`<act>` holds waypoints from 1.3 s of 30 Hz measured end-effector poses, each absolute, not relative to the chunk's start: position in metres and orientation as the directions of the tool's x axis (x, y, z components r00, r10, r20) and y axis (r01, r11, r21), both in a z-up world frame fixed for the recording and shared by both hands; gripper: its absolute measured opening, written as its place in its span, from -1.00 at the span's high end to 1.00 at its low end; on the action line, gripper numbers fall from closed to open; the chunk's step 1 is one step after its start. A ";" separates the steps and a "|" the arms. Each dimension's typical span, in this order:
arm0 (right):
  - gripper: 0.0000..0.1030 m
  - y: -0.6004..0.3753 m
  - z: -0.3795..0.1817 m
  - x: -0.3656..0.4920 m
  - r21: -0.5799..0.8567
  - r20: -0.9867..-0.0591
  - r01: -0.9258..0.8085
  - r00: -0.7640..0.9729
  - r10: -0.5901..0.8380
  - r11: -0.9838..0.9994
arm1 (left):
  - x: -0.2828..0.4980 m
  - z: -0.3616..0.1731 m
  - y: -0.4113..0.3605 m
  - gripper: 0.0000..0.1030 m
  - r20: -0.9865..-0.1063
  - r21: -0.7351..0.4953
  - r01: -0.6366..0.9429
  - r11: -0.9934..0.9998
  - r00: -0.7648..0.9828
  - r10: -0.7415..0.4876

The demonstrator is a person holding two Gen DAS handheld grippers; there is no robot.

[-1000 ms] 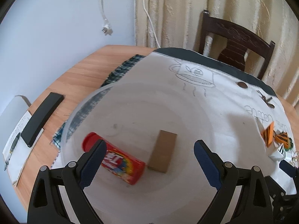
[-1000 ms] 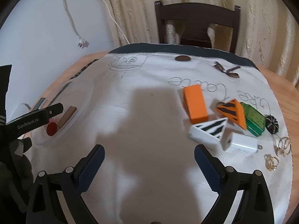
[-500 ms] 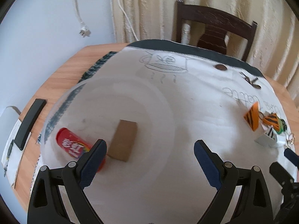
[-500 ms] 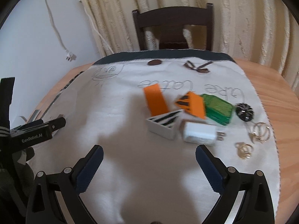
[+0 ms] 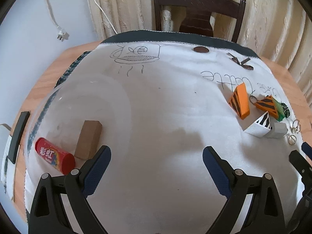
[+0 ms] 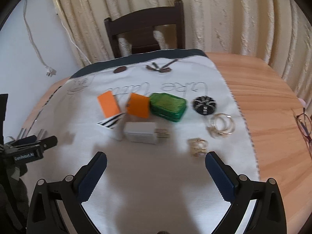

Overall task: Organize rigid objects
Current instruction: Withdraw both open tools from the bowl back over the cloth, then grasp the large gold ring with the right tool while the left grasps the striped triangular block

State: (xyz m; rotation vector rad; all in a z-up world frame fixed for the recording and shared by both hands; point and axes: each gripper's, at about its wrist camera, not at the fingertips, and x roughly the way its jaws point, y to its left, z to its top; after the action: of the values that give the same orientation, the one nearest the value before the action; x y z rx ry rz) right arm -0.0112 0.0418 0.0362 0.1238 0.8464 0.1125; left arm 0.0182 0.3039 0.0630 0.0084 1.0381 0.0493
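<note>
Now both jaws seen wide, nothing held: left gripper (image 5: pixel 157 154), right gripper (image 6: pixel 156 160). White charger (image 6: pixel 140 132) lies on cloth (image 6: pixel 156 175), beside striped block (image 6: pixel 112 123). Judged light, hard, smooth; best pinched across flat sides.

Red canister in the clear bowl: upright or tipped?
Tipped. The red canister lies on its side in the clear bowl, beside the brown block.

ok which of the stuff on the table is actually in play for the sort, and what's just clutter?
In play:
clear bowl, already holding red tube and brown block
orange wedges
striped white wedge
white charger
green case
possibly the black disc and rings

Clutter:
glasses
black remote
chair
wall plug
</note>
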 end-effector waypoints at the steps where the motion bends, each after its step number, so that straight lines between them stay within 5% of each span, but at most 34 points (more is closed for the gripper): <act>1: -1.00 0.037 0.035 -0.012 0.148 -0.740 -0.040 0.658 0.138 0.988 | 0.019 0.064 0.301 -0.86 -0.861 0.035 -0.034 0.999 0.507 0.048; 14: -1.00 -0.004 0.026 -0.010 0.134 -0.751 0.058 0.657 0.063 0.989 | 0.014 0.084 0.301 -0.86 -0.804 0.084 -0.063 0.994 0.585 0.105; 29: -0.97 -0.027 0.032 0.012 0.061 -0.742 0.101 0.670 -0.022 0.993 | 0.016 0.071 0.248 -0.86 -0.853 -0.021 0.112 0.994 0.516 -0.076; 39: -0.37 -0.029 0.025 0.036 0.049 -0.762 0.087 0.648 -0.019 0.995 | 0.020 0.066 0.236 -0.86 -0.860 -0.002 0.130 0.992 0.506 -0.068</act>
State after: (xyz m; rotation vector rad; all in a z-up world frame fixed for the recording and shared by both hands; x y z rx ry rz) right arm 0.0355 -0.0288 0.0248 0.0838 0.8644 -0.0601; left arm 0.0199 0.2358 0.0664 0.0653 1.0338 -0.1197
